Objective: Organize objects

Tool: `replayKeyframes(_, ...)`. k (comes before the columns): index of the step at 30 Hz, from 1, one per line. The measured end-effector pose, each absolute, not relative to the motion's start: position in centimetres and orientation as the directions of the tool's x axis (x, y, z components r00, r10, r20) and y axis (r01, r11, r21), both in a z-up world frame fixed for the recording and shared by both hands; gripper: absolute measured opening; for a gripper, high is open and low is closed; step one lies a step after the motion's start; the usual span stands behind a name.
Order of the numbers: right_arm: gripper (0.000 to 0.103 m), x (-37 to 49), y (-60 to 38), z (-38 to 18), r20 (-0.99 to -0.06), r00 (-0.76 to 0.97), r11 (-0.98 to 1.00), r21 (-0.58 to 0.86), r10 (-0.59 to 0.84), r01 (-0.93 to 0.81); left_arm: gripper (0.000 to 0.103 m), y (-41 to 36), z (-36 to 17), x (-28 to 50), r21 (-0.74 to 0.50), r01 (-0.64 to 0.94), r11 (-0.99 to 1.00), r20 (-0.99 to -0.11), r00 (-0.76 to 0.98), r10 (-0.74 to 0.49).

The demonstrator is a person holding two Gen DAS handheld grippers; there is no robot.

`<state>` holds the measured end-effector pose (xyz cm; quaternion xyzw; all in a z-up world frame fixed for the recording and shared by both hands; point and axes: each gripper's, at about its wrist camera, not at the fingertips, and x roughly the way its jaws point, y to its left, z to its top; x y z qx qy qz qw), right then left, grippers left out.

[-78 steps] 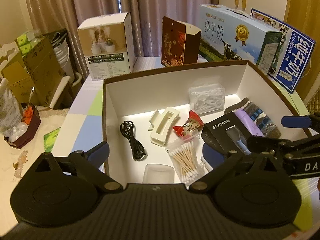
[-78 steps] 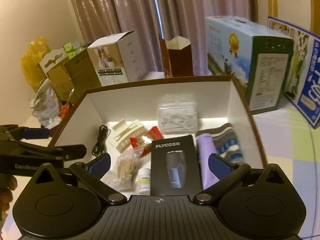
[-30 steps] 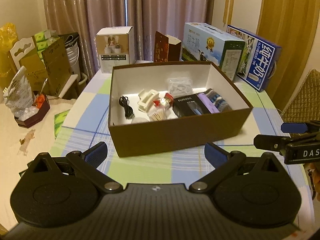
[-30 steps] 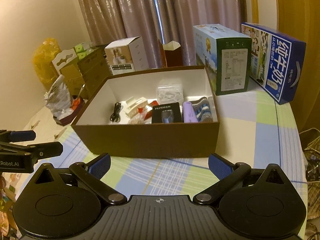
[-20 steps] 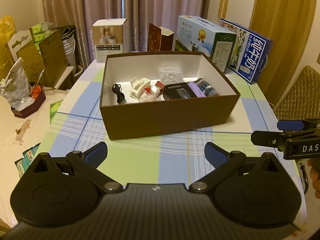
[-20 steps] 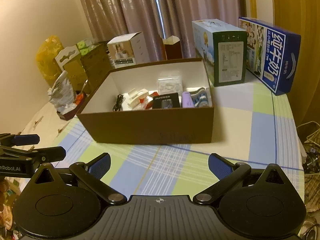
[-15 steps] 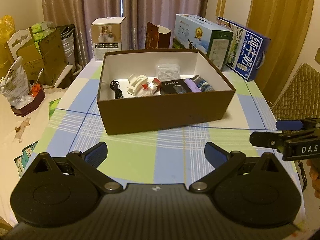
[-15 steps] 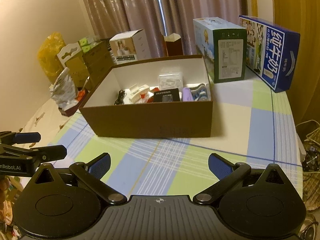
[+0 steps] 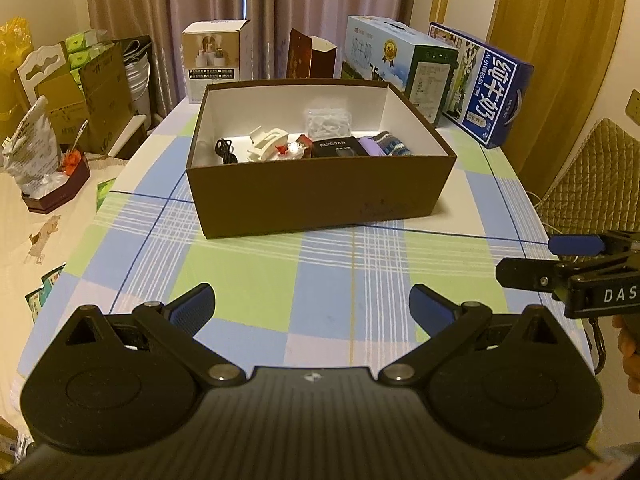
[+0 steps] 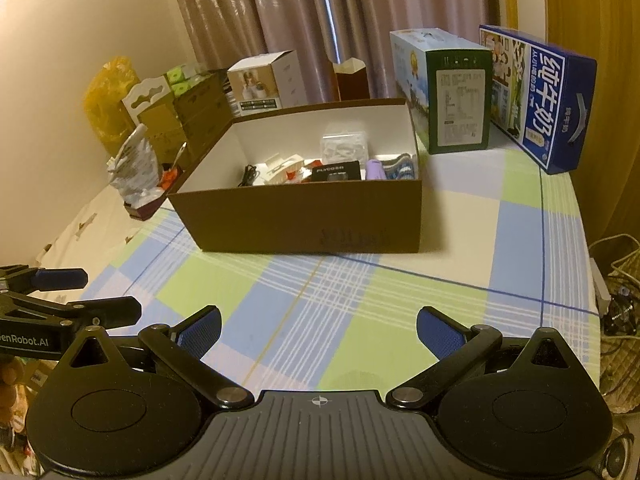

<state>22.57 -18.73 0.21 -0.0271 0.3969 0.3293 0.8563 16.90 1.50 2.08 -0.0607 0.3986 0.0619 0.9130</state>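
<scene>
A brown cardboard box [image 9: 320,204] [image 10: 304,220] with a white inside stands on the checked tablecloth. In it lie a black cable [image 9: 225,151], a white hair clip [image 9: 267,142], a black FLYCO pack [image 9: 335,147], a purple item [image 9: 369,146], a striped sock [image 9: 393,146] and a clear bag [image 9: 328,122]. My left gripper [image 9: 312,308] is open and empty, well back from the box over the tablecloth. My right gripper [image 10: 318,330] is open and empty too, near the table's front.
Two milk cartons [image 9: 400,60] [image 9: 484,84], a white product box [image 9: 216,60] and a dark red box [image 9: 310,58] stand behind the brown box. Bags and cartons [image 9: 60,96] crowd the left side. A padded chair [image 9: 592,184] sits at the right.
Both grippers have drawn back from above the box's inside to the near part of the table. They stay open and empty. The box and its contents have not moved.
</scene>
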Motion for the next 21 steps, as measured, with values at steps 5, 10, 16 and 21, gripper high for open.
replayKeyframes(5, 0.101, 22.11, -18.89, 0.06, -0.702, 0.463, 0.777, 0.206, 0.540, -0.594, 0.102, 1.22, 2.16, 16.43, -0.064, -0.169, 0.984, -0.734, 0.676, 0.068)
replayKeyframes(10, 0.101, 21.83, -19.00, -0.02, -0.703, 0.458, 0.772, 0.207, 0.545, -0.601, 0.102, 1.02, 2.31, 16.21, -0.066, -0.175, 0.982, -0.731, 0.678, 0.072)
replayKeyframes(16, 0.101, 21.79, -19.10, -0.09, -0.703, 0.455, 0.769, 0.206, 0.547, -0.605, 0.102, 0.96, 2.31, 16.15, -0.066, -0.177, 0.982, -0.731, 0.679, 0.073)
replayKeyframes(21, 0.101, 21.73, -19.14, -0.13, -0.703, 0.454, 0.769, 0.206, 0.546, -0.605, 0.102, 0.72, 2.43, 15.92, -0.066, -0.181, 0.981, -0.731, 0.678, 0.076)
